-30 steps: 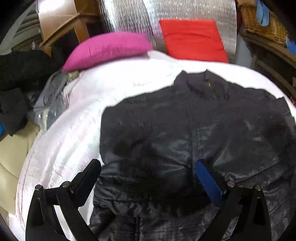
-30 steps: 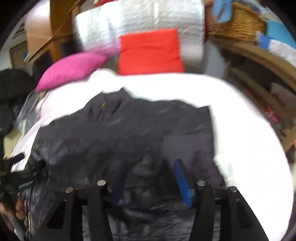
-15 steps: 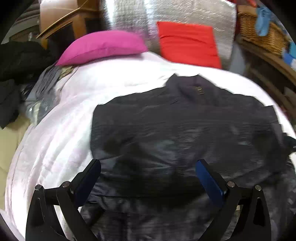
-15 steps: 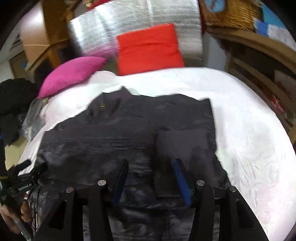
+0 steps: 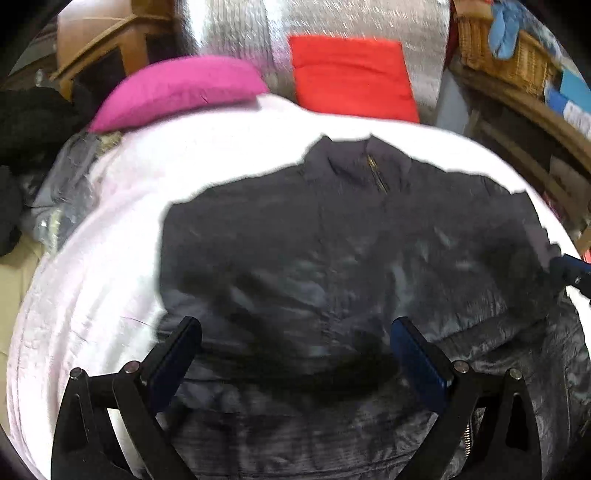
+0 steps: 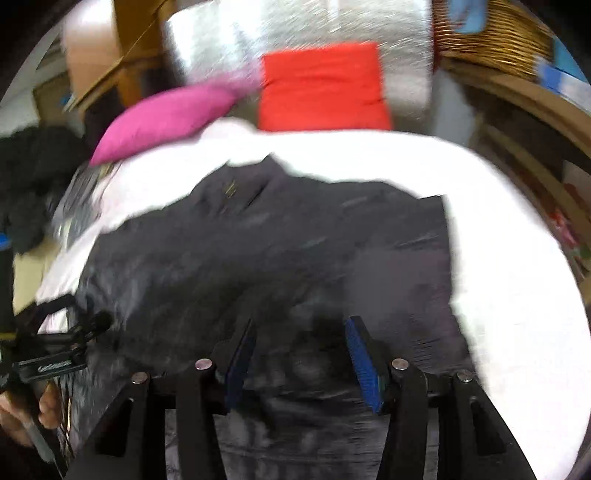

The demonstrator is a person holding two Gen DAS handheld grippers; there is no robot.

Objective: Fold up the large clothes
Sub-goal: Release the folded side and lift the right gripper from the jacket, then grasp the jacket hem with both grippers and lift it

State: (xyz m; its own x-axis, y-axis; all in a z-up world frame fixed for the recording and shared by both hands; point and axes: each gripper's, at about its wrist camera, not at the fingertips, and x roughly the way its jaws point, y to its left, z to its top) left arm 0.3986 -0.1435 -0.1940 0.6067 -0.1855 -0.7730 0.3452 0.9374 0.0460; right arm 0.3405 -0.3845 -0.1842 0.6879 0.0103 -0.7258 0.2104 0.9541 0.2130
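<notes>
A large dark jacket (image 5: 332, 258) lies spread on a white bed cover (image 5: 92, 295), collar and zip toward the pillows. It also shows in the right wrist view (image 6: 258, 266). My left gripper (image 5: 295, 347) is open and empty, held above the jacket's lower part. My right gripper (image 6: 301, 350) is open and empty above the jacket's lower right part. The left gripper also shows at the left edge of the right wrist view (image 6: 74, 332). A blue fingertip (image 5: 570, 273) of the right gripper shows at the right edge of the left wrist view.
A pink pillow (image 5: 177, 88) and a red cushion (image 5: 351, 74) lie at the head of the bed against a silver panel (image 5: 258, 29). Dark and grey clothes (image 5: 55, 184) are heaped at the left. Wooden shelves and a wicker basket (image 5: 495, 55) stand at the right.
Both grippers have shifted over the jacket; the views are blurred with motion. The right gripper's jaws have opened a little wider. The jacket lies as before.
</notes>
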